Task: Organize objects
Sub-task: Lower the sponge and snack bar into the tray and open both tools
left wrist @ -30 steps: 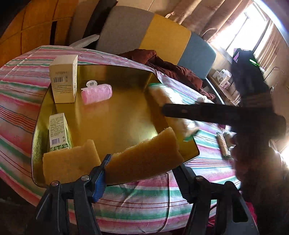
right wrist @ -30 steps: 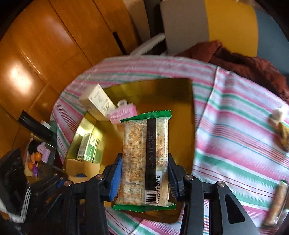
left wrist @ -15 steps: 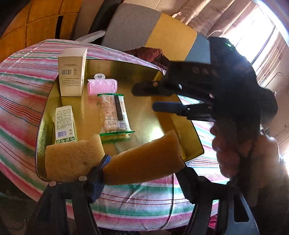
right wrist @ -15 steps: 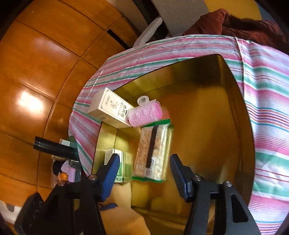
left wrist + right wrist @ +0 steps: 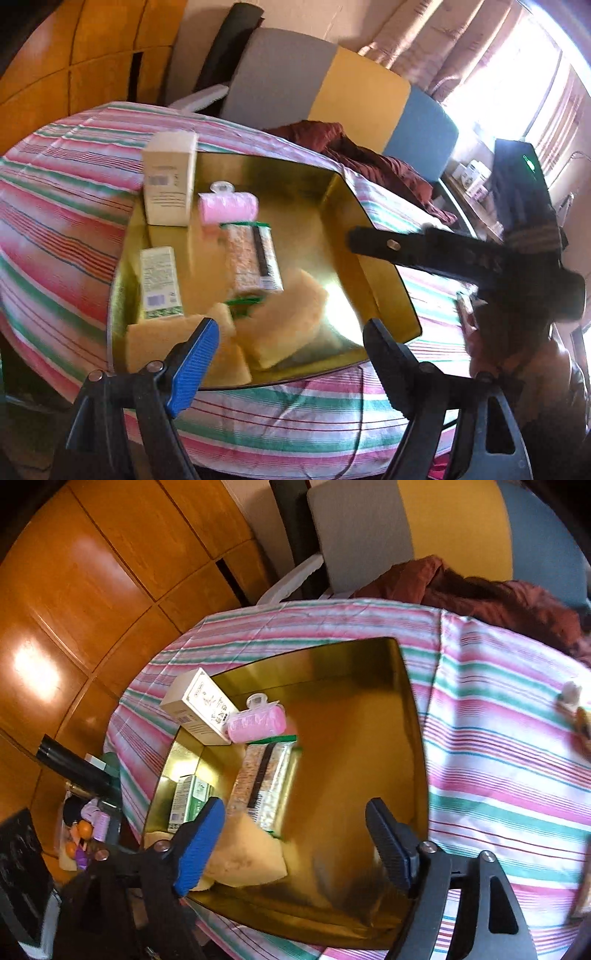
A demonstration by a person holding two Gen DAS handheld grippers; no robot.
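A gold tray [image 5: 314,229] sits on the striped tablecloth. In it are a cream box [image 5: 170,184], a pink hair roller [image 5: 227,206], a cracker pack [image 5: 253,258], a green-and-white box [image 5: 160,282] and two yellow sponges. One sponge [image 5: 284,321] lies tilted at the tray's near edge, just beyond my left gripper [image 5: 291,363]. Its jaws are opening and the pads do not touch the sponge. My right gripper [image 5: 295,851] hangs over the tray [image 5: 351,757], jaws opening, with nothing between them. The cracker pack [image 5: 266,782] lies flat beyond its left finger.
A chair with grey, yellow and blue back panels [image 5: 362,96] stands behind the table, with a maroon cloth [image 5: 369,162] on it. Small items [image 5: 570,698] lie on the cloth to the tray's right. A low shelf of small things [image 5: 81,827] stands to the left.
The right gripper set the cracker pack in the tray, opened and drew back. The left gripper opened, and its sponge now rests in the tray.
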